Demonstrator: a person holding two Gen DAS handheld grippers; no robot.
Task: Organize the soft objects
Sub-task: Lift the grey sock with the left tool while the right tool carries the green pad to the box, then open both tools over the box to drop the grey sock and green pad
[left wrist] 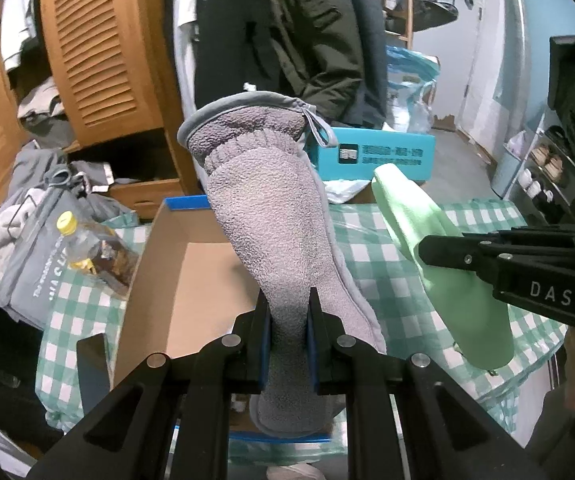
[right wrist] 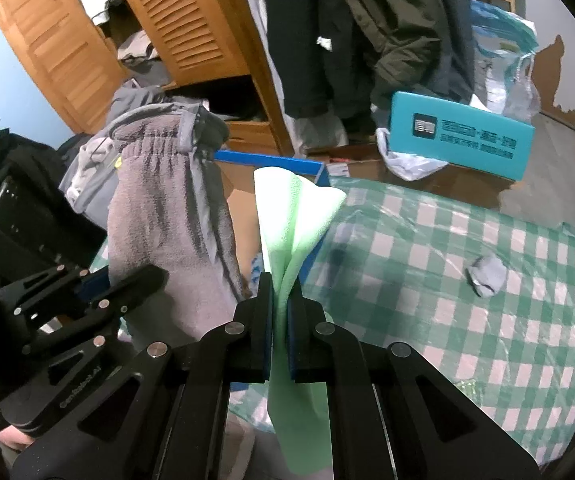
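Note:
My left gripper is shut on a grey fleece mitt, which hangs in the air above an open cardboard box with a blue rim. The mitt's cuff with a loop points away from me. To its right, my right gripper is shut on a folded light green cloth, held up over the box's right edge. The left wrist view also shows the green cloth and the right gripper beside the mitt. In the right wrist view the grey mitt and the left gripper stand at left.
A green and white checked tablecloth covers the table. A small balled grey sock lies on it at right. A bottle with a yellow cap and a grey bag sit left of the box. A teal box, hanging coats and a wooden wardrobe stand behind.

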